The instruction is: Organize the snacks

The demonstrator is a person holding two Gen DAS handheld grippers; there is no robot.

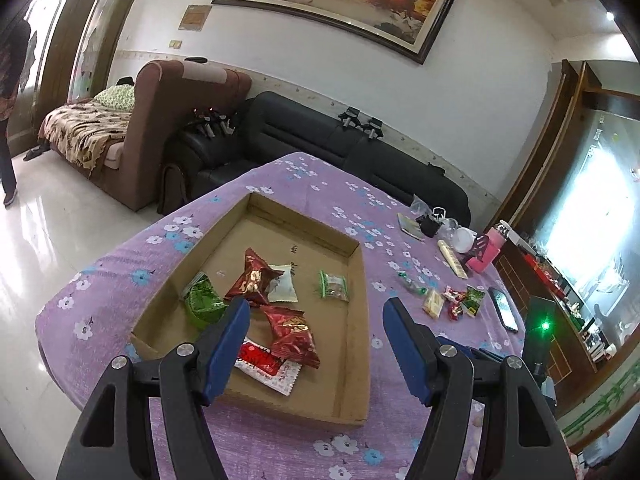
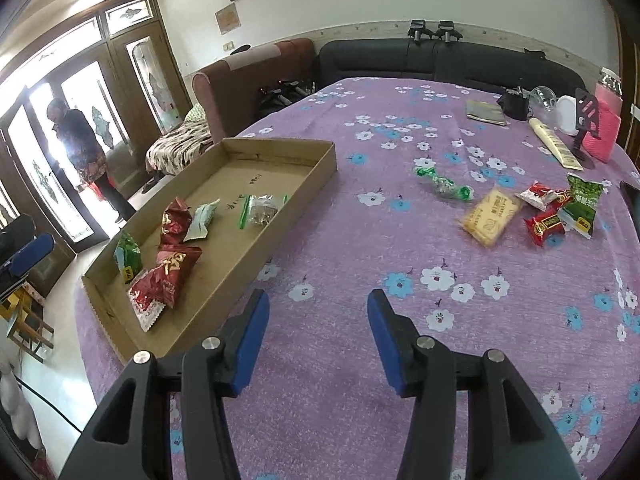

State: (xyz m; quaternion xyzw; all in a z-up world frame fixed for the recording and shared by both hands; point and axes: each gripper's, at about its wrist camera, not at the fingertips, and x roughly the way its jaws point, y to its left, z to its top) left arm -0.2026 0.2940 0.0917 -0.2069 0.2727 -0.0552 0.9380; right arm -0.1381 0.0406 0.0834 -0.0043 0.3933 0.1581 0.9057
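Desk (image 2: 360, 240) under a purple flowered cloth

A shallow cardboard tray (image 2: 308, 184) lies at its left; loose snack packets (image 2: 544, 220), a green-wrapped candy (image 2: 444, 186) and a phone (image 1: 505, 309) lie right.

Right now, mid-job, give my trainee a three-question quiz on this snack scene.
1. True or false: the cardboard tray already holds snacks.
2. Which loose snack lies nearest the tray: A green twist-wrapped candy, B yellow biscuit pack, C green packet?
3. What does the right gripper hold?

Key: 1 true; 2 A; 3 nothing, its jaws are open and empty above the purple floral cloth.
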